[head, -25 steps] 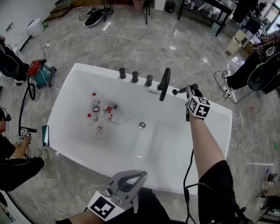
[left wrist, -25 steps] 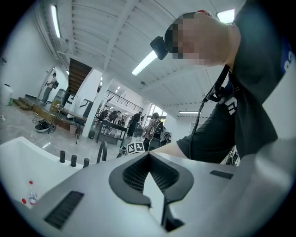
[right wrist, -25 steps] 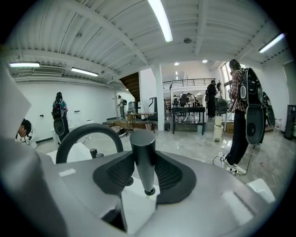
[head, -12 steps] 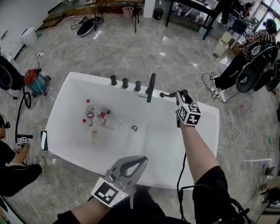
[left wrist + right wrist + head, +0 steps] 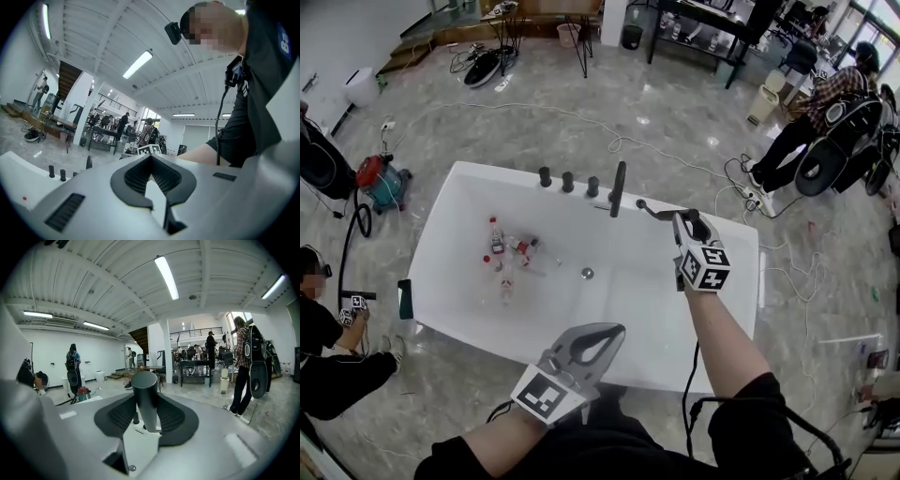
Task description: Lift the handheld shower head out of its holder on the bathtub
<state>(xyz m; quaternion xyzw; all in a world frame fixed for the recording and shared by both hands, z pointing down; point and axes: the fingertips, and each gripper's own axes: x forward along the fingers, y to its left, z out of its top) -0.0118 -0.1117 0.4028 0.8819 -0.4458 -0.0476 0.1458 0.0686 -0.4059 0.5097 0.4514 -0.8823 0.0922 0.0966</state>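
Your right tool [image 5: 686, 221] grips the shower head [image 5: 656, 212] by its handle, at the 2 o'clock corner of the tub [image 5: 647, 319], seemingly clear of the rim. Your left tool [image 5: 609, 334] is closed and empty, at 6 o'clock. The lift seems nearly done; next, hold firm and steady.

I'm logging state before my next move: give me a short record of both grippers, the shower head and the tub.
right gripper: shut on the shower head's handle, over the bathtub's far rim
shower head: dark, roughly level, free end toward the spout
left gripper: shut, nothing between the jaws, by the near rim
bathtub: white
spout: on the far rim, beside three knobs
bottles: lying inside the tub, left part
holder: not made out
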